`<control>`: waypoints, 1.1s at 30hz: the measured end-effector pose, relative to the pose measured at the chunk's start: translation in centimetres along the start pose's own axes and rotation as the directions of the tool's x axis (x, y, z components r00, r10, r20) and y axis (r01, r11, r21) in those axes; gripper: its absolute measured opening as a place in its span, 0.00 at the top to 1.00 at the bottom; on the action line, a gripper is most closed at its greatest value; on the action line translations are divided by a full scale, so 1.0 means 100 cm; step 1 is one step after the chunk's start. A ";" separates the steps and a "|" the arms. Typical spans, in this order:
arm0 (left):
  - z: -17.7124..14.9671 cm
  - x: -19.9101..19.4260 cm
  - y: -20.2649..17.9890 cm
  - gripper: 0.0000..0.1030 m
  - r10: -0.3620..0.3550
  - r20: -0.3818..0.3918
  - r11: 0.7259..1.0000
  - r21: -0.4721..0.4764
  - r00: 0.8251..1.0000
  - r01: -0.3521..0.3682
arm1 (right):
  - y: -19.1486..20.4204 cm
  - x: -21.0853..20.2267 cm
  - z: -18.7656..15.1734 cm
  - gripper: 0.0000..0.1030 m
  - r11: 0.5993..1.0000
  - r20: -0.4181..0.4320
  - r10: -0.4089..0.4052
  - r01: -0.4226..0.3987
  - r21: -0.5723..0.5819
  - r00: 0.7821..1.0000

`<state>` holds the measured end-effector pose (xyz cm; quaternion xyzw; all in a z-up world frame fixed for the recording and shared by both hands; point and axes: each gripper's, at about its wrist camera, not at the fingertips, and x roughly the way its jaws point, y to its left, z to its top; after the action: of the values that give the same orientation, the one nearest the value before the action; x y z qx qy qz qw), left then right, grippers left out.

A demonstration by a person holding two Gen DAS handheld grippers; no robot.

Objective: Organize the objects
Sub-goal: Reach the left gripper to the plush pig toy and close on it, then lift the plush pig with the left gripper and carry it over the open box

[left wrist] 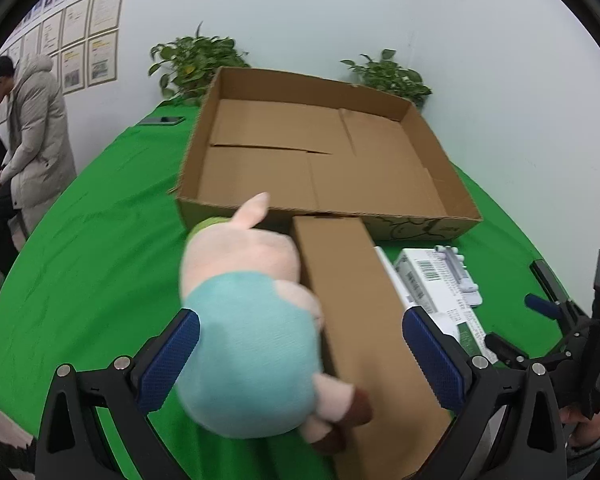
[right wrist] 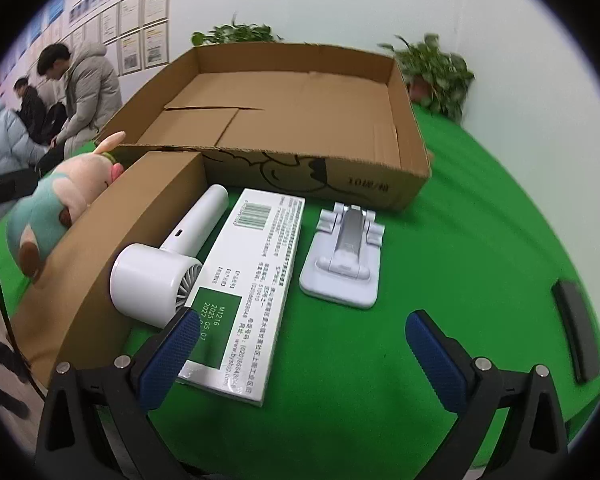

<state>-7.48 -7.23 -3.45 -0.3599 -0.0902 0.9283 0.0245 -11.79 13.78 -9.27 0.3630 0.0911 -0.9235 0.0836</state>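
A plush pig (left wrist: pixel 251 332) in a teal shirt lies between the fingers of my left gripper (left wrist: pixel 300 356), which is open. The pig leans on a long closed brown box (left wrist: pixel 364 320) and also shows in the right wrist view, plush pig (right wrist: pixel 47 216). Behind both sits a wide shallow cardboard tray (left wrist: pixel 432 140) with nothing in it. My right gripper (right wrist: pixel 300 354) is open just above the green cloth, its left finger over a flat white and green box (right wrist: pixel 251 280). A white handheld fan (right wrist: pixel 159 268) and a white folding phone stand (right wrist: pixel 344 260) lie beside that box.
Green cloth covers the table (left wrist: pixel 99 248). Potted plants (left wrist: pixel 195 64) (left wrist: pixel 392 76) stand at the back wall. A dark phone (left wrist: pixel 161 121) lies at the far left, another dark slab (right wrist: pixel 576 332) near the right edge. People sit and stand at the left (left wrist: pixel 31 136).
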 end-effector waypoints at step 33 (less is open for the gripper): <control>-0.090 -0.028 0.120 0.43 -0.256 -0.015 0.934 -0.263 0.967 0.243 | 0.206 0.034 0.115 0.00 0.708 -0.155 0.667 -0.685 -0.172 0.728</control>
<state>0.91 -18.02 -10.36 -0.3681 -0.2548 0.8889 0.0971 -17.23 -9.15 -5.48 0.3970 0.0553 -0.7973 0.4513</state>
